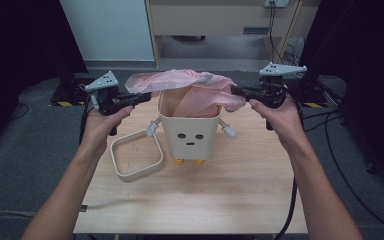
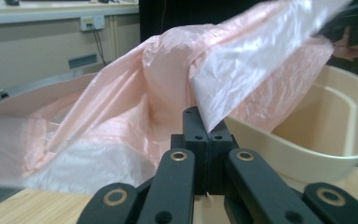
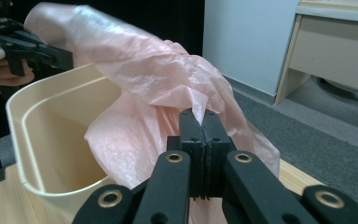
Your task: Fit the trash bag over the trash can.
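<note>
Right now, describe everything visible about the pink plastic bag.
The pink plastic bag is thin, translucent and crinkled, with paler whitish patches. It is stretched across the top of the cream bin, its middle sagging down inside. The left gripper pinches one edge and the right gripper the opposite edge, both shut on the film and holding it above the rim.

One pink bag (image 1: 190, 87), one cream bin (image 1: 190, 132), one loose rim ring (image 1: 136, 156), two grippers.
</note>
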{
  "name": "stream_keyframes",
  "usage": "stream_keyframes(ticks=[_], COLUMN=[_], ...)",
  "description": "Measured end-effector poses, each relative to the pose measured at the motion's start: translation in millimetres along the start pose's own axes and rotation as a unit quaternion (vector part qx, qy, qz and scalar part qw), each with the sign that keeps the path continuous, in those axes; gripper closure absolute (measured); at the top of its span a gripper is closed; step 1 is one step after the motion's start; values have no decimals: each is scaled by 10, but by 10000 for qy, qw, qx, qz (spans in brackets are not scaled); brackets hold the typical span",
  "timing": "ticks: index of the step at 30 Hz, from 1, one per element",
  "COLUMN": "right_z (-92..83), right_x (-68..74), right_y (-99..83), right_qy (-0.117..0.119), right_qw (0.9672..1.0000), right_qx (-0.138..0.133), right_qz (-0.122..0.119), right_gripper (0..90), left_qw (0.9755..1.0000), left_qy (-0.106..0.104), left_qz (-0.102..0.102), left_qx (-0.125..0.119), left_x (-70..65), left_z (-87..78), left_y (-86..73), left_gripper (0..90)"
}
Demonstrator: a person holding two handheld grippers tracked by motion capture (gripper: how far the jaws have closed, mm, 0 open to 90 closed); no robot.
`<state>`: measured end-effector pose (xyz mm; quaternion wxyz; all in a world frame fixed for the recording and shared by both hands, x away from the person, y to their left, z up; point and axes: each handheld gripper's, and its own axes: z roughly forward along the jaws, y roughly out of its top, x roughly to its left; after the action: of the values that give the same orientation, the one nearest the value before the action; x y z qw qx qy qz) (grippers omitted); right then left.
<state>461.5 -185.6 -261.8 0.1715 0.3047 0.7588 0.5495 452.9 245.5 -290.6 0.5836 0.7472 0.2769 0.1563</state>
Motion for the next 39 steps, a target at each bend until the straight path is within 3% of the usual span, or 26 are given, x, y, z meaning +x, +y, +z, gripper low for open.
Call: stream_keyframes(ticks=[6,10,20,26,33,37,39], right_z=[-138,-226,-302,-373,-401,-408,-398], right_x=[80,197,315,438,567,589,601], right_y=[34,21,38,-72,-339,-448,-499], right_qy=[-15,38,52,93,168,234,255], right_qw=[9999,9997,9995,9991,9990,9990,9990], right_qx=[-120,-160,-189,-200,-91,-49,-17], right_qz=[-50,-160,-257,-371,-398,-385,-369], right_gripper=[900,900,900,900,900,900,900], left_qw=[9998,9988,9987,9992,9993,9991,9990], left_qy=[-175,-422,-433,-373,-372,-208,-184], left_qz=[108,16,2,102,-57,155,132], left_qx=[-84,-243,-254,-51,60,330,382], left_x=[-91,-140,-156,-235,-221,-236,-232], left_z=[-160,-275,-360,-387,-327,-287,-266], left_y=[76,66,56,-136,-368,-453,-494], left_gripper=[900,900,900,900,900,900,900])
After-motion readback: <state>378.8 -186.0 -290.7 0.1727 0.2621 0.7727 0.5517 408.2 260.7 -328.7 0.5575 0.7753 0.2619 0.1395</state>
